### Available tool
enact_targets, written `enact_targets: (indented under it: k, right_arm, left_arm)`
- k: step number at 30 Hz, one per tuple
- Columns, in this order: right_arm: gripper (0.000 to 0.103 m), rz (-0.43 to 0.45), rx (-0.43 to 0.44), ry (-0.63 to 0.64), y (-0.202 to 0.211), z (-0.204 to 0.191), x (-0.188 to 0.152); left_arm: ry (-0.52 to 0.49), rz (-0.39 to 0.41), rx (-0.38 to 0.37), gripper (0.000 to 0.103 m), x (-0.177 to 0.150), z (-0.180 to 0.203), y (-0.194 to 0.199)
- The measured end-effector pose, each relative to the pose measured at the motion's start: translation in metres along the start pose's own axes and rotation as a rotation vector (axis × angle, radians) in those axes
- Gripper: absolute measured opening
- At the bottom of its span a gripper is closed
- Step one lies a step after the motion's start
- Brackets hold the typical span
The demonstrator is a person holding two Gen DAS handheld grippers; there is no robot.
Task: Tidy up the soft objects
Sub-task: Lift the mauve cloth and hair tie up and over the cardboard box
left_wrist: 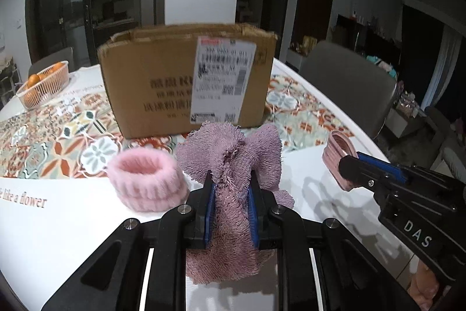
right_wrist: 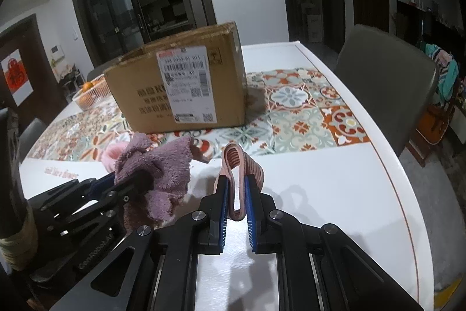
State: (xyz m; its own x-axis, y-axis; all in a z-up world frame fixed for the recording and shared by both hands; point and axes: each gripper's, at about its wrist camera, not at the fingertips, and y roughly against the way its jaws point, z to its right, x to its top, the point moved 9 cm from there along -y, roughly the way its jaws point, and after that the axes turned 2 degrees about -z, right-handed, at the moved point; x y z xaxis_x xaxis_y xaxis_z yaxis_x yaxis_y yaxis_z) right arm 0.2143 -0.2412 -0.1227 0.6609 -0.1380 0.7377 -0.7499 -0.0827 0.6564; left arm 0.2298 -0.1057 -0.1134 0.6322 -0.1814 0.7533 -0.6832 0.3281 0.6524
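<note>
Purple towel (left_wrist: 233,165) (bunched) inside left gripper (left_wrist: 232,188)

Both wrist views sit low and close over the white bench (left_wrist: 58,238), each looking forward between its own jaws toward the cardboard box (left_wrist: 163,83); both share the box, the patterned runner (right_wrist: 305,118) and the purple towel (left_wrist: 233,165)

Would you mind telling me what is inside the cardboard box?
The cardboard box is open-topped, but both views sit below its rim, so its inside is hidden. Only its labelled front wall shows.
</note>
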Motion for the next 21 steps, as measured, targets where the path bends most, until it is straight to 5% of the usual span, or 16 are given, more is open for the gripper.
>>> enact_targets:
  k: [21]
  right_arm:
    - [0.013,0.190,0.063,0.051,0.048,-0.061,0.068]
  left_arm:
    - [-0.022,0.214,0.090,0.021,0.075,-0.047,0.085]
